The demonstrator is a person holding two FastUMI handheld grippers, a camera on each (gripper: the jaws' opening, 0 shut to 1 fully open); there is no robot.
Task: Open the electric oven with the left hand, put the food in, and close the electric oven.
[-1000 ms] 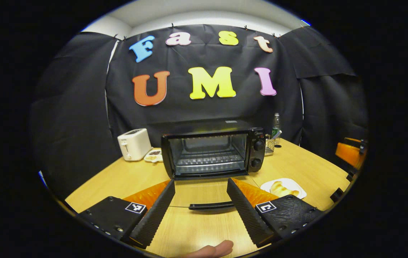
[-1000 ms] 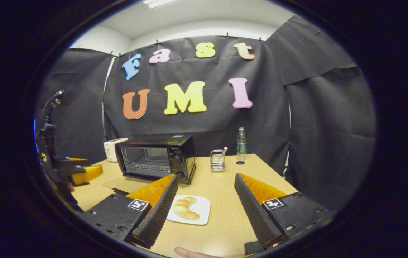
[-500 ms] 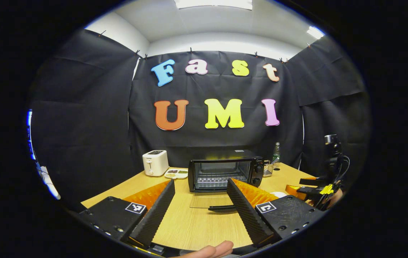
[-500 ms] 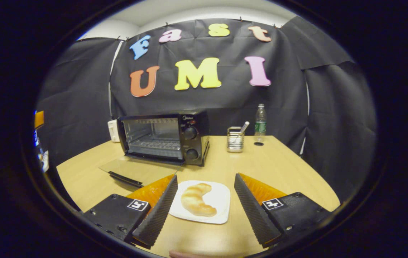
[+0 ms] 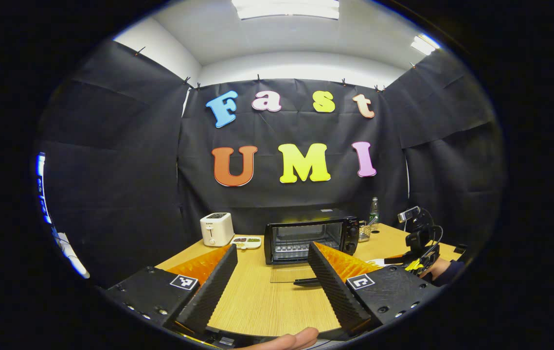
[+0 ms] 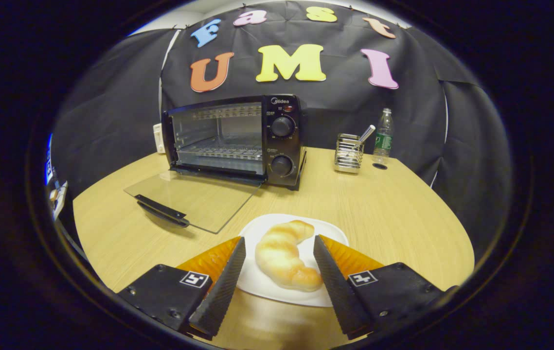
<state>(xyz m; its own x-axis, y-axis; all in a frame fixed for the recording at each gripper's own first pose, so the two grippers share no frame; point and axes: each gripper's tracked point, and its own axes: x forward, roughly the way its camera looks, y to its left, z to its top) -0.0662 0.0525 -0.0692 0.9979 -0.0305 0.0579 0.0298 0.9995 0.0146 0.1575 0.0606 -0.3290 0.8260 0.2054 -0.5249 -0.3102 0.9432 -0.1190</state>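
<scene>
The oven (image 6: 235, 141) stands toward the back of the wooden table (image 6: 384, 218), its glass door (image 6: 191, 199) dropped flat onto the tabletop with the dark handle (image 6: 160, 210) at the near edge. Inside, the wire rack (image 6: 223, 151) sits bare. Two knobs (image 6: 281, 146) are stacked on the oven's right panel.

Down in the right gripper view, the right gripper (image 6: 277, 260) hangs low over a white plate (image 6: 323, 231), fingers (image 6: 223, 287) spread wide on either side of a croissant (image 6: 284, 260). The croissant lies on the plate between them; whether either finger touches it I cannot tell, and nothing is held. The plate sits on the table in front of the oven, just right of the open door.

Behind, a wire utensil holder (image 6: 348, 154) and a water bottle (image 6: 384, 136) stand to the right of the oven.

In the left gripper view, the left gripper (image 5: 272, 270) sits well back from the oven (image 5: 311, 235), fingers (image 5: 208, 291) wide apart and empty over bare table. A white toaster (image 5: 217, 228) and a small dish (image 5: 246, 241) rest to the oven's left. At the right edge, the other gripper (image 5: 418, 248) shows with a dark sleeve (image 5: 447, 272) behind it. A fingertip (image 5: 291, 339) pokes in at the bottom.
</scene>
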